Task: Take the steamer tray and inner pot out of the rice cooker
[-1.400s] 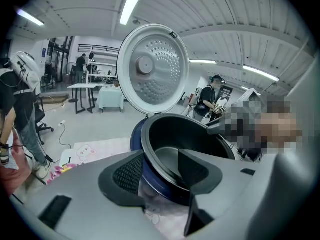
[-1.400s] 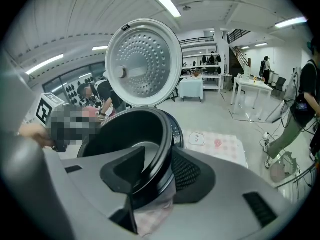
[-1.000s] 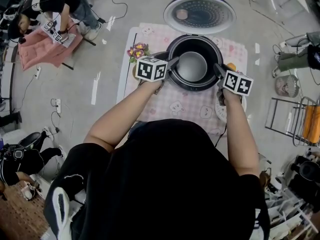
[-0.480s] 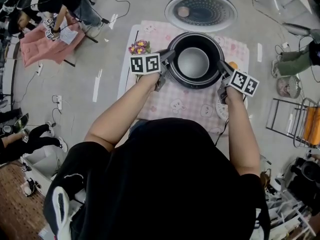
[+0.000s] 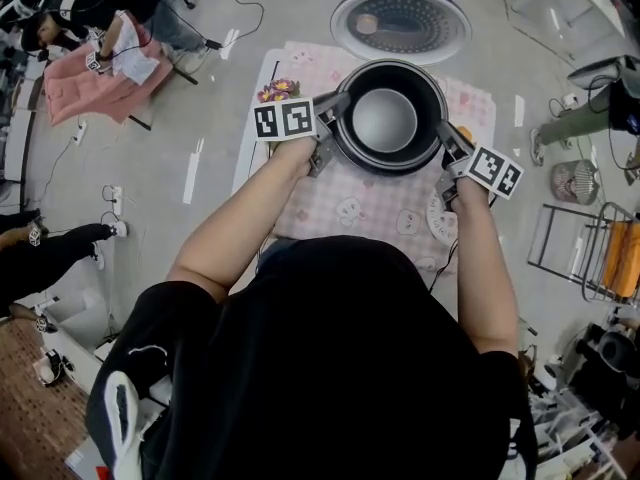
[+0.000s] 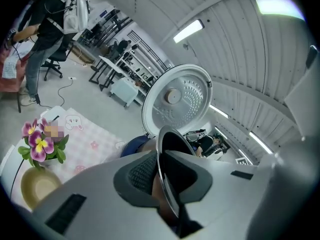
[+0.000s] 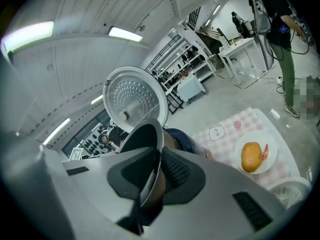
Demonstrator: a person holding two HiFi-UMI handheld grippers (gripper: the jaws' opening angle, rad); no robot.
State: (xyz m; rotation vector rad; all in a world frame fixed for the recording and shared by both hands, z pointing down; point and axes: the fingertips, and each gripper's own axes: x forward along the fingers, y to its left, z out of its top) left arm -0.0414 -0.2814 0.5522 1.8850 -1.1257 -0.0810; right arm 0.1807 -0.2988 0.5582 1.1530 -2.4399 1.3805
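Note:
The dark inner pot [image 5: 388, 118] hangs just above the rice cooker, whose blue body [image 6: 134, 145] shows under it. My left gripper [image 5: 333, 110] is shut on the pot's left rim, and my right gripper [image 5: 441, 138] is shut on its right rim. Both pairs of jaws have just been closing, with the thin rim between them. In the left gripper view the rim [image 6: 165, 156] runs between the dark pads of the left gripper [image 6: 162, 171]. The right gripper view shows the same: the rim [image 7: 150, 149] is pinched in the right gripper [image 7: 152, 176]. The cooker's lid [image 5: 400, 23] stands open behind.
A pink checked cloth [image 5: 365, 208] covers the table. A pot of flowers [image 5: 275, 95] stands at the left of the cooker. A white plate with orange food [image 7: 252, 156] sits at the right, and a white perforated round piece [image 5: 437, 220] lies near my right hand. People work at the far left.
Both grippers have closed on the pot's rim and risen with it, so the pot looks larger and higher. The left marker cube has rolled to face up.

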